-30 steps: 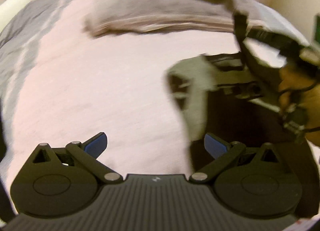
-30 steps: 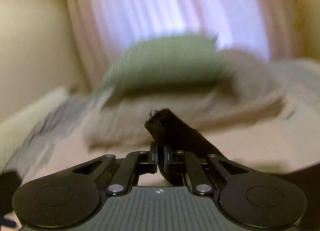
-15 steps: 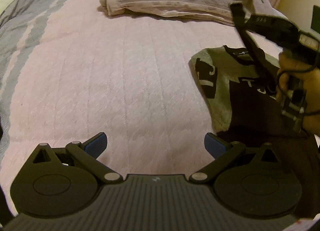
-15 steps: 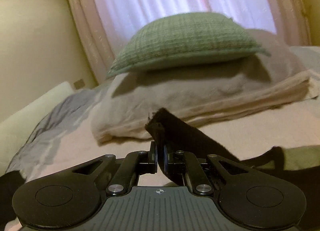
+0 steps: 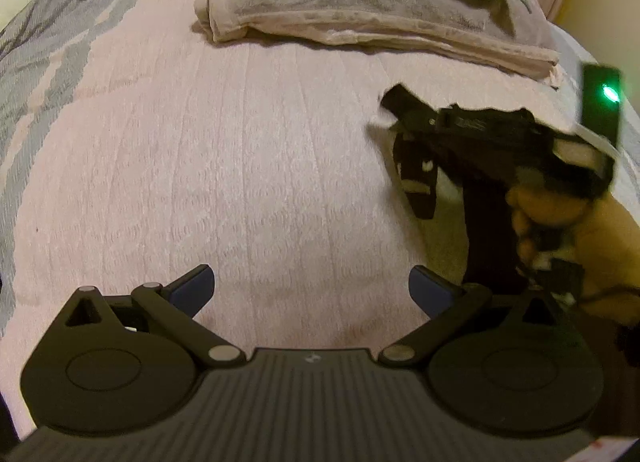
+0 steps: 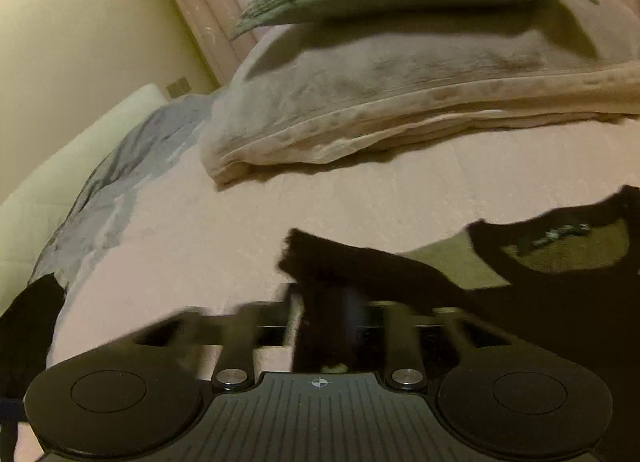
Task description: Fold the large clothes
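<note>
The right gripper (image 6: 320, 326) is clamped on a black sleeve (image 6: 340, 258) at lower centre of the right wrist view, likely to carry it across the grey-and-black sweatshirt (image 6: 568, 262), which lies at right on the pink bedspread (image 6: 360, 202). The left gripper (image 5: 312, 290) hangs spread wide and empty over bare bedspread, seemingly free for the next fold.

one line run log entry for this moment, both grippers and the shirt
left gripper open, empty, over pink bedspread | right gripper shut on black sleeve | grey-black shirt on bed, unfolded
</note>
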`<state>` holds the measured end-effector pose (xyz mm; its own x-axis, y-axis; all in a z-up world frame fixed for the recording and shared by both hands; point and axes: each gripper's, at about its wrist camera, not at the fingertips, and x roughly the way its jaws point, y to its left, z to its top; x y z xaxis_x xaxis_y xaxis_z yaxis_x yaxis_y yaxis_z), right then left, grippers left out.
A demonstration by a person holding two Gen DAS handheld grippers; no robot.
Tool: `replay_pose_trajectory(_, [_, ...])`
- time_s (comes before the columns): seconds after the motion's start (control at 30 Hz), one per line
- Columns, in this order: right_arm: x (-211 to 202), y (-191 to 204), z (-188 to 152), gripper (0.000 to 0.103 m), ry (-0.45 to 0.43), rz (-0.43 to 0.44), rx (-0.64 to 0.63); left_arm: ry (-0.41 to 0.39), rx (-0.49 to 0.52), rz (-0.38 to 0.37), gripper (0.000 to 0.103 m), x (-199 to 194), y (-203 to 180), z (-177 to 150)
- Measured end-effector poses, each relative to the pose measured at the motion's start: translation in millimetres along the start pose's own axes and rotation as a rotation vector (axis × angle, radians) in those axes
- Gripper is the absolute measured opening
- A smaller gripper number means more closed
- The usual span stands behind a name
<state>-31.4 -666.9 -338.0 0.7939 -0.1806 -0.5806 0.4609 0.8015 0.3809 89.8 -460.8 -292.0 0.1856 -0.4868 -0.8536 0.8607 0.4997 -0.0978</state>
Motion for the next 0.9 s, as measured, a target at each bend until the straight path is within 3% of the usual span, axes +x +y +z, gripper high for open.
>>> replay_pose_trajectory(0.1, [-29.3, -6.8, -1.6, 0.058, -0.005, -0.002, -0.029, -0.012, -0.041, -0.045, 0.101, 9.1, 6.4, 15.8])
replay_pose_trajectory(0.2, [-67.6, -19.9, -9.8, 0.058, -0.019, -0.074, -0.08, -0.043, -0.09, -0.122, 0.101, 26.8, 6.7, 38.3])
replay_pose_trajectory(0.37, [-124.7, -68.9, -22.0, 0.058, -0.029, -0.308, -0.065, -0.045, -0.196, -0.272, 0.092, 78.1, -6.3, 74.6])
replay_pose_trajectory(0.53, [-165.2, -135.5, -33.4, 0.058, -0.019, -0.545, 0.027, -0.018, -0.272, -0.341, 0.081, 130.6, -26.4, 97.9])
replay_pose_trajectory(0.63, [-182.2, -168.2, -35.4, 0.058, -0.015, -0.597, 0.11, 0.009, -0.279, -0.351, 0.059, 150.4, -35.4, 102.6])
replay_pose_trajectory(0.7, [-189.1, -179.4, -41.0, 0.058, 0.016, -0.609, 0.13, 0.014, -0.241, -0.312, 0.02, 152.3, -44.6, 105.5])
replay_pose_trajectory(0.77, [-190.2, -181.1, -48.4, 0.058, 0.051, -0.596, 0.098, -0.016, -0.202, -0.29, 0.011, 141.6, -52.5, 108.5])
replay_pose_trajectory(0.9, [-182.1, -179.9, -58.4, 0.059, 0.103, -0.563, 0.034, -0.089, -0.14, -0.326, 0.008, 106.2, -68.4, 122.3])
